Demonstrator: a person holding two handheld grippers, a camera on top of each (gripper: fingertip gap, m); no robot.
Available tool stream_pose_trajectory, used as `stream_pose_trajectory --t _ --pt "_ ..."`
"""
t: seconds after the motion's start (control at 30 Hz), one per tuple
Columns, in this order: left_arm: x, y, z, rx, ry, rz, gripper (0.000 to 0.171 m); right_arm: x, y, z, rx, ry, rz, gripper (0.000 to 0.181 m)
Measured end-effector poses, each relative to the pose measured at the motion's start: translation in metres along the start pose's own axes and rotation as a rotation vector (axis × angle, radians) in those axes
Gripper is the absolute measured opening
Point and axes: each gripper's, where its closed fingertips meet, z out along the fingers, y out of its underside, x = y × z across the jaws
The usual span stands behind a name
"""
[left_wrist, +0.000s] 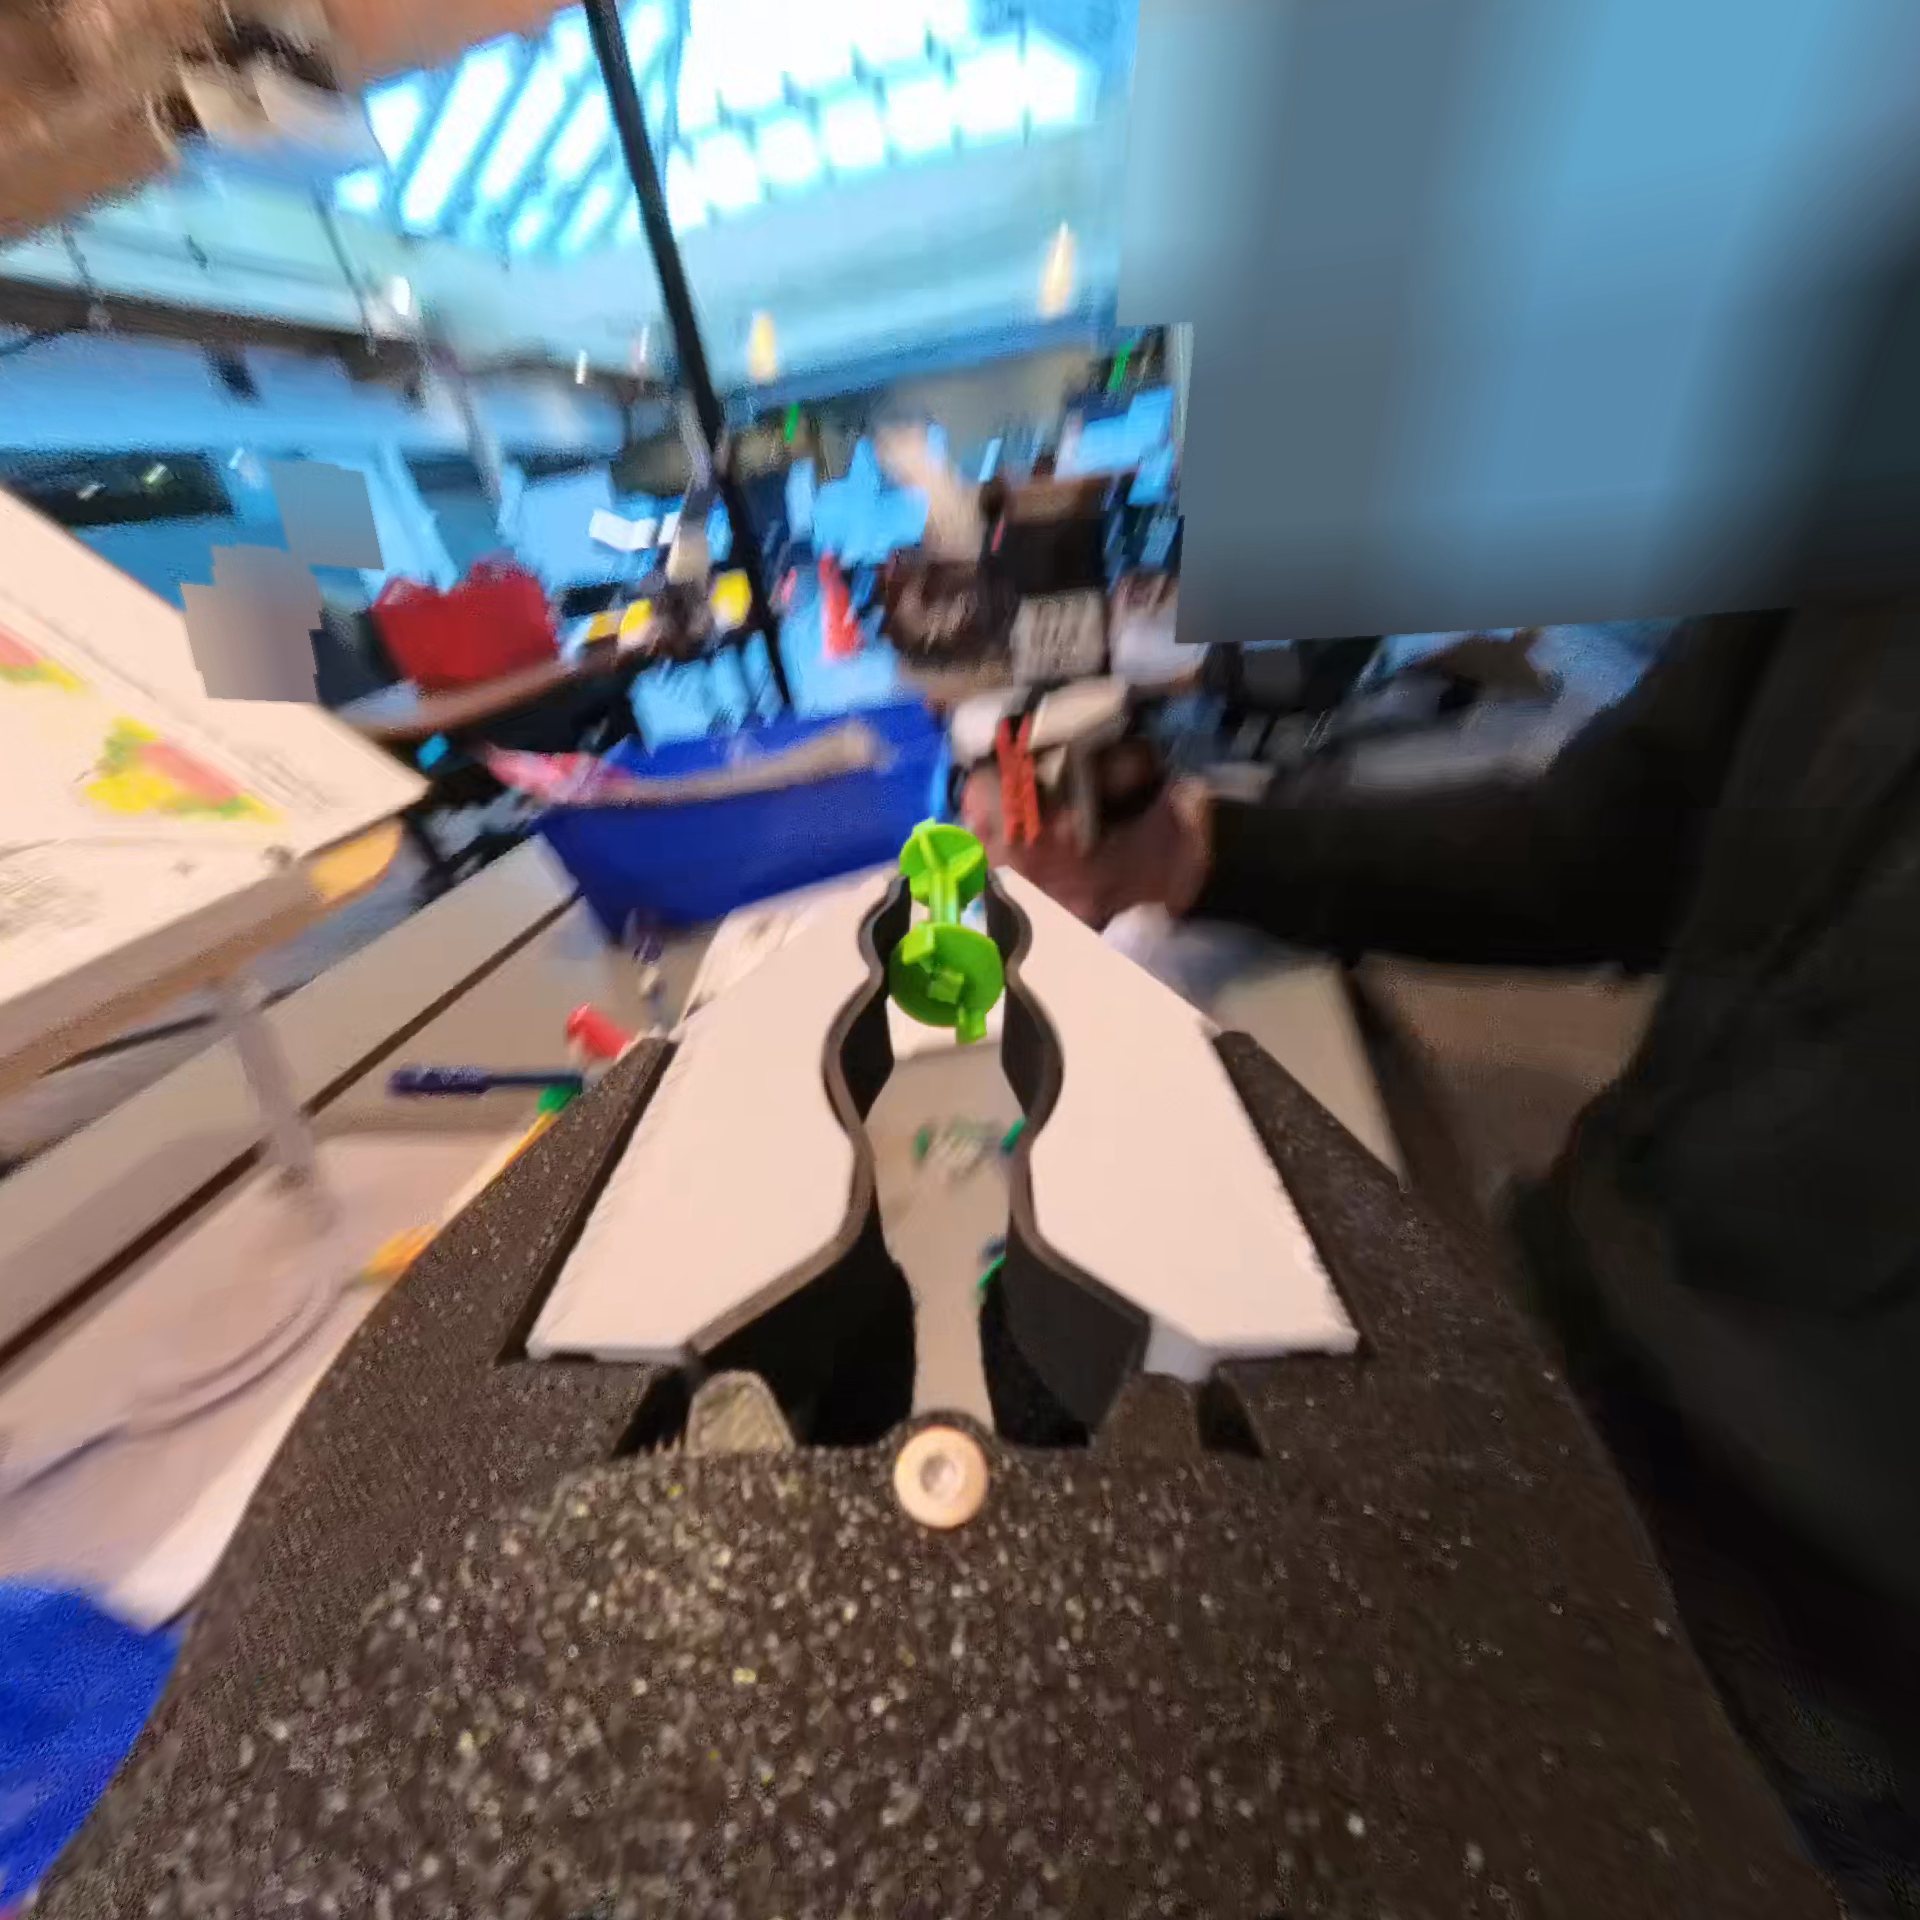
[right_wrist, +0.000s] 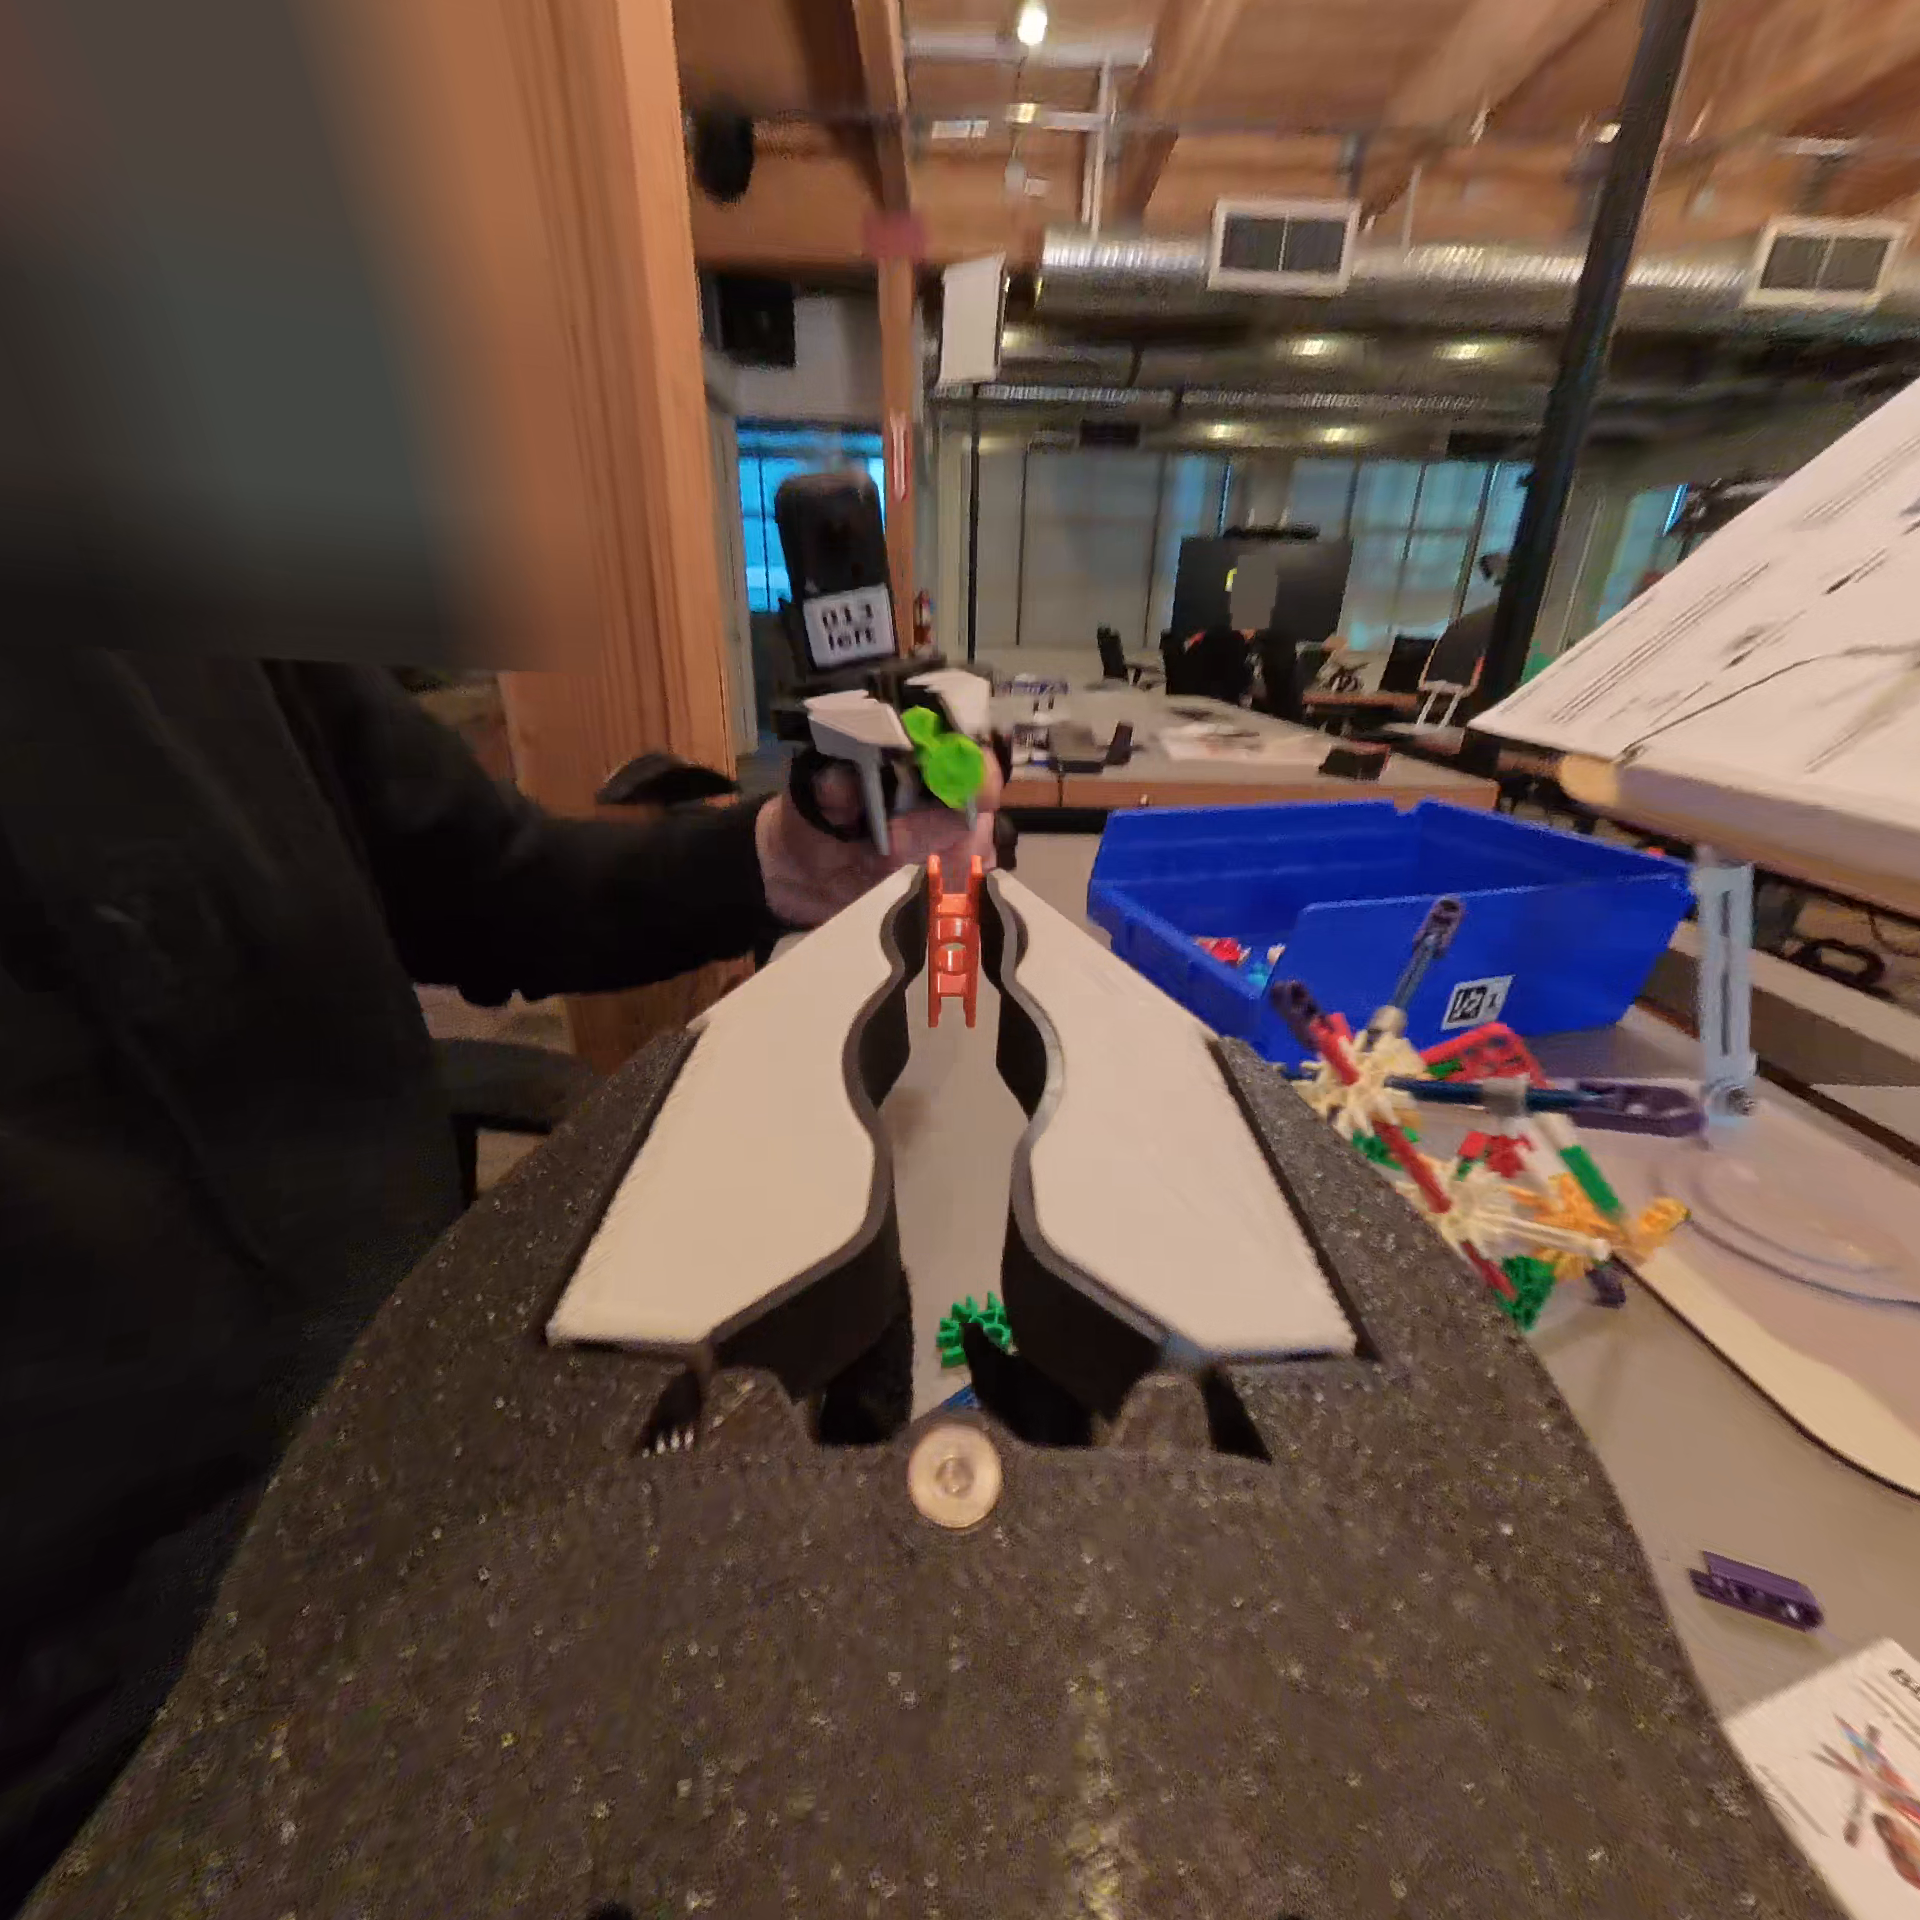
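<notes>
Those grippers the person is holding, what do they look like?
Each gripper, left and right, has two long white fingers with wavy black inner pads, set in a speckled black foam-like body with a metal washer. The left carries a black camera with a white label. The person wears black sleeves.

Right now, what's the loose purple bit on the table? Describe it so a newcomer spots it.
Start at the blue bin, then come down past the multicoloured rod model to the table's near right. The purple piece lies alone there: short, flat and apart from the model, unlike the purple parts built into it.

Left hand-held gripper (left_wrist: 940, 914) clamps green spool piece (left_wrist: 943, 940)
</notes>
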Motion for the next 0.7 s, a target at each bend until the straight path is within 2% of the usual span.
stream_pose_trajectory --t 0.03,0.1,0.13,0.2,0.27,0.3,0.37,0.4,0.47,0.53,0.63,0.7 --pt "-0.007 0.019 0.002 -0.121 -0.053 0.079 0.012 -0.002 0.007 0.004 -0.03 -0.002 -0.008 0.007" --pt "-0.041 0.032 -0.014 -0.236 -0.185 0.055 0.012 -0.003 0.012 0.003 -0.049 0.005 -0.016 0.007" --pt "-0.07 0.034 -0.031 -0.282 -0.318 0.068 0.012 -0.002 0.011 0.001 -0.044 0.011 -0.014 0.007" --pt "-0.117 0.053 -0.07 -0.497 -0.513 0.171 0.013 0.0 0.009 -0.004 -0.03 0.015 -0.009 0.007" --pt "-0.149 0.074 -0.093 -0.59 -0.583 0.033 0.015 0.0 0.01 -0.002 -0.035 0.012 -0.009 0.007" --pt "-0.164 0.085 -0.101 -0.622 -0.611 -0.029 0.03 0.002 0.015 0.001 -0.064 0.028 -0.016 0.007" --pt "-0.188 0.101 -0.119 -0.716 -0.711 0.018 0.069 0.001 0.019 0.006 -0.089 0.031 -0.007 0.007" --pt "-0.192 0.104 -0.123 -0.747 -0.741 0.033 0.077 0.002 0.022 0.009 -0.102 0.047 0.002 0.007" --pt "-0.182 0.092 -0.11 -0.678 -0.726 0.054 0.084 0.006 0.024 0.014 -0.117 0.085 0.03 0.007" --pt "-0.153 0.073 -0.081 -0.597 -0.644 0.117 0.08 0.01 0.017 0.019 -0.051 0.103 0.117 0.007" --pt "-0.093 0.059 -0.032 -0.523 -0.445 0.118 0.074 0.014 0.015 0.028 -0.021 0.109 0.177 0.008" --pt "-0.051 0.049 -0.002 -0.422 -0.288 0.04 0.06 0.011 0.009 0.034 0.014 0.092 0.208 0.008"
